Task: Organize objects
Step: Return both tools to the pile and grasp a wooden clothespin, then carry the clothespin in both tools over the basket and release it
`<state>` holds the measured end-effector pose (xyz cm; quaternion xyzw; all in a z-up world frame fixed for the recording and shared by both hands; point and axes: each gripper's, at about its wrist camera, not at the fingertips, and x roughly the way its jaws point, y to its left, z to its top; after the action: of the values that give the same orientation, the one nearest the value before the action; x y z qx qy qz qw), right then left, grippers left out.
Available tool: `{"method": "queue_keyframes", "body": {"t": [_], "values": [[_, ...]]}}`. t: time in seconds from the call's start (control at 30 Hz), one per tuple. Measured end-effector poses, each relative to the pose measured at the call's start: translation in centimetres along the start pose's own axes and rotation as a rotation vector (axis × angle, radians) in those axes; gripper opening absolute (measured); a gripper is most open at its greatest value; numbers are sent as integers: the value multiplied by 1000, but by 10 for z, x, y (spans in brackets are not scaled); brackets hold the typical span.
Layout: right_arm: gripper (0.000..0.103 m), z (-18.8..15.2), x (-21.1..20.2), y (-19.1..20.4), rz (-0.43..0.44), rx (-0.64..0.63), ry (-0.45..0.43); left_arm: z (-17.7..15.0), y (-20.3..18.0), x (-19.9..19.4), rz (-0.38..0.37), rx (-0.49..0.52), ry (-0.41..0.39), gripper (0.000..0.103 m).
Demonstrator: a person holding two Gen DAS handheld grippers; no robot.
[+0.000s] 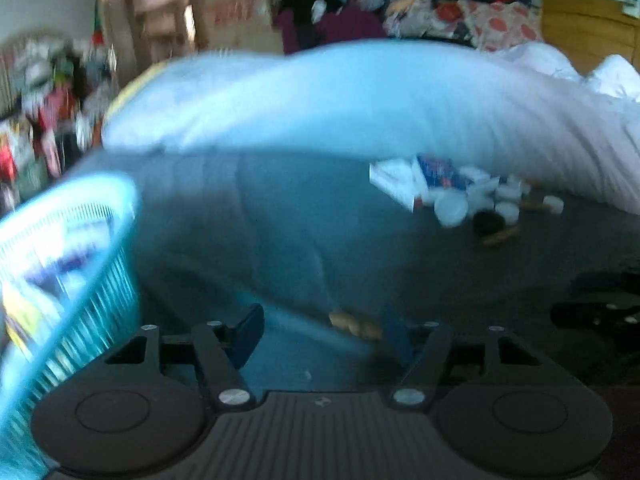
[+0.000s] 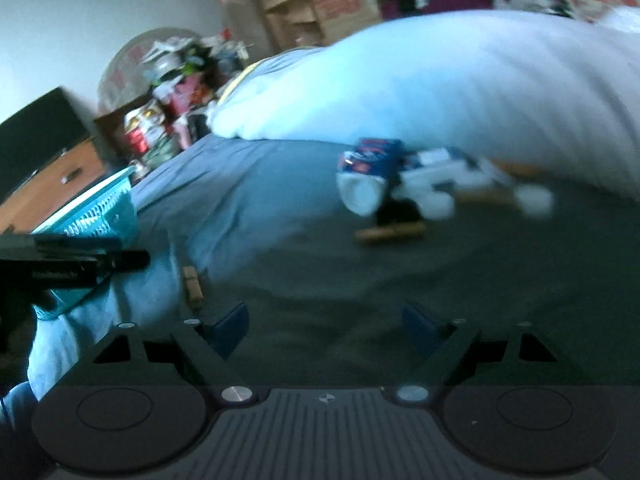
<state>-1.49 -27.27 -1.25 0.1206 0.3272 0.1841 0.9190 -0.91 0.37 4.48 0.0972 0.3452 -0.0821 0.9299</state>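
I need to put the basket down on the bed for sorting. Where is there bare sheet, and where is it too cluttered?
Bare grey-blue bedsheet runs between the turquoise slatted plastic basket and the heap of white jars and boxes. That heap, tight against the big white pillow, is crowded. A small wooden clothespin lies by the left gripper.

A lived-in home bedroom. A bed (image 1: pixel 280 220) with a grey sheet carries a big white duvet (image 1: pixel 360 100). Behind the bed, clothes (image 1: pixel 440 12) are heaped beside cardboard boxes (image 1: pixel 236 12).
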Motion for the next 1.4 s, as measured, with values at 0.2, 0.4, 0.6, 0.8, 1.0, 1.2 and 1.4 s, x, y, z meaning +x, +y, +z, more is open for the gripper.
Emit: {"method": "queue_keyframes", "body": {"t": [0.2,0.4,0.6,0.8,1.0,1.2,1.4], "values": [[85,-15,0,-4,3,39,-15,-14,-30,32,-10,195,-71,66],[88,-17,-10,-13,22,58,-22,-17,-27,68,-48,252,-37,84],[88,-15,-16,-8,0,50,-51,-17,-24,70,-109,224,-13,62],[90,5,-4,-7,-92,35,-101,-15,-20,56,-88,163,-51,62],[93,46,63,1,-225,7,-71,-6,-15,38,-76,112,-85,62],[88,59,114,15,-322,-87,37,-4,-7,40,-74,75,-63,62],[60,55,111,16,-375,-70,22,-7,-9,40,-86,59,-54,62]]}}
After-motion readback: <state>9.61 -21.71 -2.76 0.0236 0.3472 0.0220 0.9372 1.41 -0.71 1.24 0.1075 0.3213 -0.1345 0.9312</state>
